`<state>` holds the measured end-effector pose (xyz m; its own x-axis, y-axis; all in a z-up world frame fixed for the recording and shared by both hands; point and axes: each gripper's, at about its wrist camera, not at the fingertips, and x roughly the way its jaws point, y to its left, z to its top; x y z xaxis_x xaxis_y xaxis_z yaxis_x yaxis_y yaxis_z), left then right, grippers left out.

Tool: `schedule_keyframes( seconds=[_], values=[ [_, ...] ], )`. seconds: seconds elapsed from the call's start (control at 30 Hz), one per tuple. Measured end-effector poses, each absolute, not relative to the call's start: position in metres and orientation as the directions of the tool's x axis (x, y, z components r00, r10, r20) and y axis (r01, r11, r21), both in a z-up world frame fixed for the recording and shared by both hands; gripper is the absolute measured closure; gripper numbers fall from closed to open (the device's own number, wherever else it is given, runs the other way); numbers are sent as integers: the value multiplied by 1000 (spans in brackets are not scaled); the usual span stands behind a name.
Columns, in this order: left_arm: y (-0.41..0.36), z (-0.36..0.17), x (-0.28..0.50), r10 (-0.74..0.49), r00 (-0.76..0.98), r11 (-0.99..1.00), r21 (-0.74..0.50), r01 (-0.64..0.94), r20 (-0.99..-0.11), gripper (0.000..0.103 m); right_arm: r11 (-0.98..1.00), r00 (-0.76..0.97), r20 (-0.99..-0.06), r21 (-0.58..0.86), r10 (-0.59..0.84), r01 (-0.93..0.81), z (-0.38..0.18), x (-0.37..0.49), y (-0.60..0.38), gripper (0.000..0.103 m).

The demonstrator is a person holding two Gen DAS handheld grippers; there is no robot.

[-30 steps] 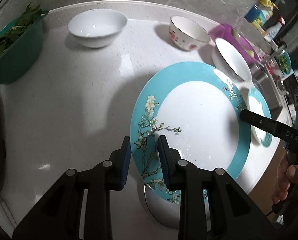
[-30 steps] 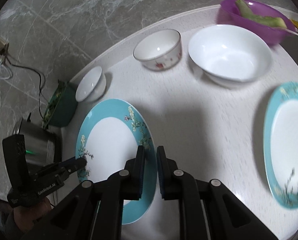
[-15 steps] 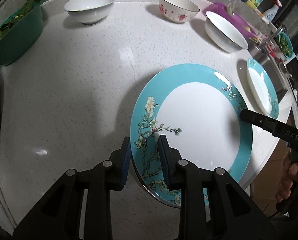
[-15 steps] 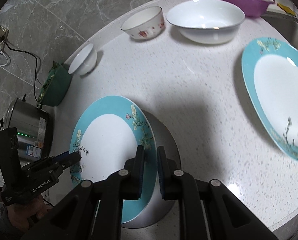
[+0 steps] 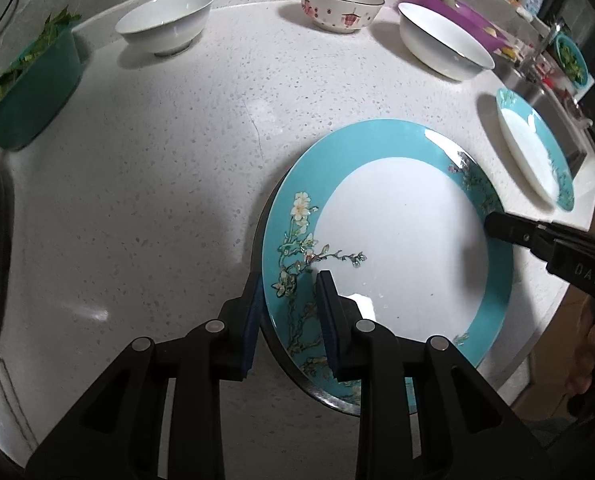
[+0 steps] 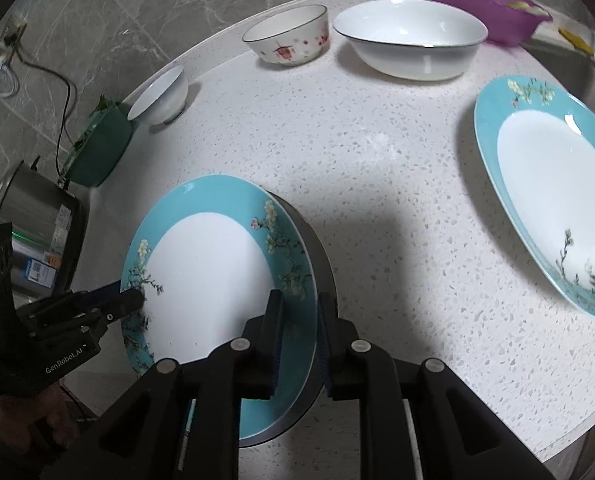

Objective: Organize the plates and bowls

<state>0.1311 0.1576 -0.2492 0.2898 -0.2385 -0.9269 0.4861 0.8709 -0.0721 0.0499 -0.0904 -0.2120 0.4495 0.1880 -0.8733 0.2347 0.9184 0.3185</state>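
White speckled surface, curved front edge, grey marble wall behind it. Teal-rimmed plate (image 5: 397,240) sits at lower centre of the left wrist view, tilted, its underside low over the surface with a dark shadow below; whether it touches I cannot tell. Left gripper (image 5: 289,312) has its jaws nearly closed on the flowered rim, one pad under, one on top. Right gripper (image 6: 299,332) straddles the opposite rim; its jaws are opening with the rim between them, and a gap shows beside the outer pad, so that grip looks to be letting go. Two-sided hold reads as a way to keep a wide, slippery plate level while it is brought down.

Second teal plate (image 6: 553,200) lies flat at the right of the right wrist view, well apart; likely the partner for stacking. Along the far edge: small white bowl (image 5: 165,24), flowered bowl (image 5: 339,6), large white bowl (image 5: 441,46), spaced apart, not nested. Purple bowl (image 6: 481,0) and green tub of leaves (image 5: 29,88) sit beyond.
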Motion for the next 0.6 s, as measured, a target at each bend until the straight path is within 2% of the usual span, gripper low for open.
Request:
schedule_keyframes(
  seconds=[0.3,0.5,0.57,0.6],
  values=[
    [152,-251,125,-207,346,850,7,527,-915,79,976,465,-883,156,69,152,-210,51,-71,81],
    [157,-250,126,-234,353,852,-16,523,-906,78,994,482,-876,44,-11,102,-210,49,-58,75],
    [158,-246,128,-240,365,856,-19,517,-900,78,993,488,-873,51,-8,108,-211,48,-59,69],
    [159,-244,129,-246,370,857,-23,515,-896,76,992,490,-872,48,-14,114,-210,48,-60,61]
  ],
)
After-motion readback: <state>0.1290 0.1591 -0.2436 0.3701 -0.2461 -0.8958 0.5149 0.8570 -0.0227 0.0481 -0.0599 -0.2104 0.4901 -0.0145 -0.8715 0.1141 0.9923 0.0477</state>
